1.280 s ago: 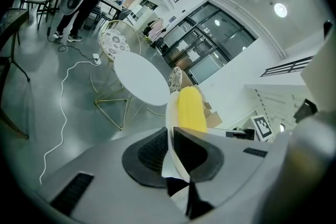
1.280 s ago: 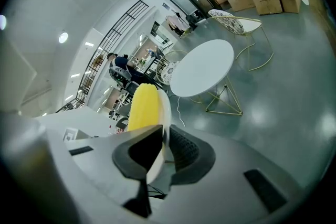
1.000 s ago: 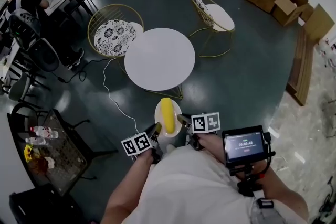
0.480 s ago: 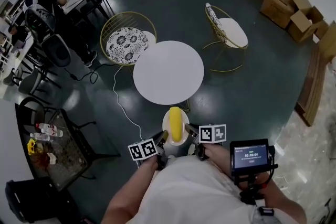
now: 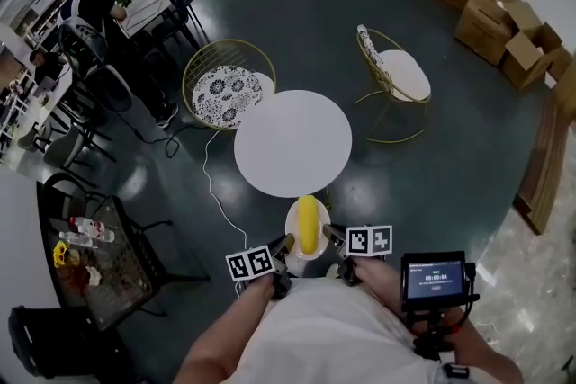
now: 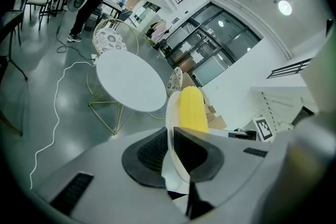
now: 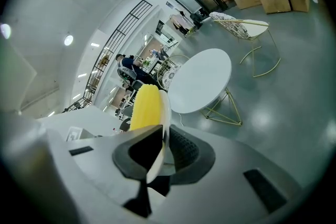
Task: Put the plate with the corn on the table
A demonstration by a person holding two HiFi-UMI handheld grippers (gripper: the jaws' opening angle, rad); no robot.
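Yellow corn (image 5: 308, 224): one cob, lying lengthwise on a white plate (image 5: 293, 238). In the head view it sits at lower centre of the frame.

Plate: held off the floor between the two grippers, just below the near edge of the round white table (image 5: 292, 142) in the frame, not on it.

Left gripper (image 5: 286, 243): jaws closed on the plate's left rim; its own view shows the rim edge-on between the dark pads, with the cob above.

Right gripper (image 5: 328, 235): jaws clamped on the opposite rim, seen the same way in its own view.

Table: top bare, gold wire legs, centre of the frame.

Chairs: two, gold wire. One with a patterned cushion (image 5: 225, 90) is at the table's upper left. The other (image 5: 396, 72) is at its upper right.

White cable (image 5: 210, 184): runs along the dark floor left of the table.

Cardboard boxes (image 5: 504, 22): upper right corner.

Small screen (image 5: 435, 279): lower right, lit.

Dark side table (image 5: 99, 261): lower left, carrying bottles.
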